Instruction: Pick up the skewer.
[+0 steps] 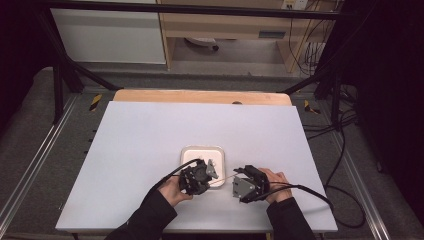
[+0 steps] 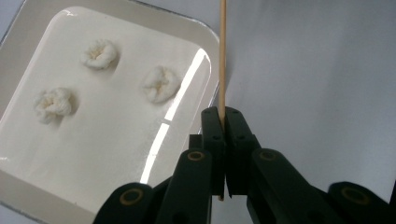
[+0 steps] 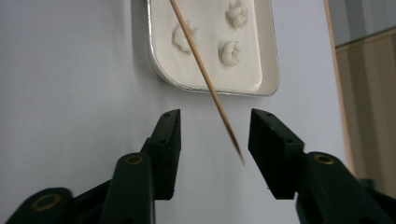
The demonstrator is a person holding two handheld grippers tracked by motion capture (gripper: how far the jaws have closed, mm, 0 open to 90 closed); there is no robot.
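I see a matte white table (image 1: 150, 150) with a wooden strip along its far edge, grey carpet and cabinets beyond. Near its front sits a glossy white square tray (image 2: 116, 154) with rounded corners, holding three small crinkled white lumps (image 2: 161, 84), possibly dumplings. My left gripper (image 2: 222, 116) has its jaws pinched tight on a thin wooden skewer (image 2: 222, 56), just beside the tray. The skewer's pointed end (image 3: 236, 147) lies between the wide-apart jaws of my right gripper (image 3: 215, 140), which grips nothing.
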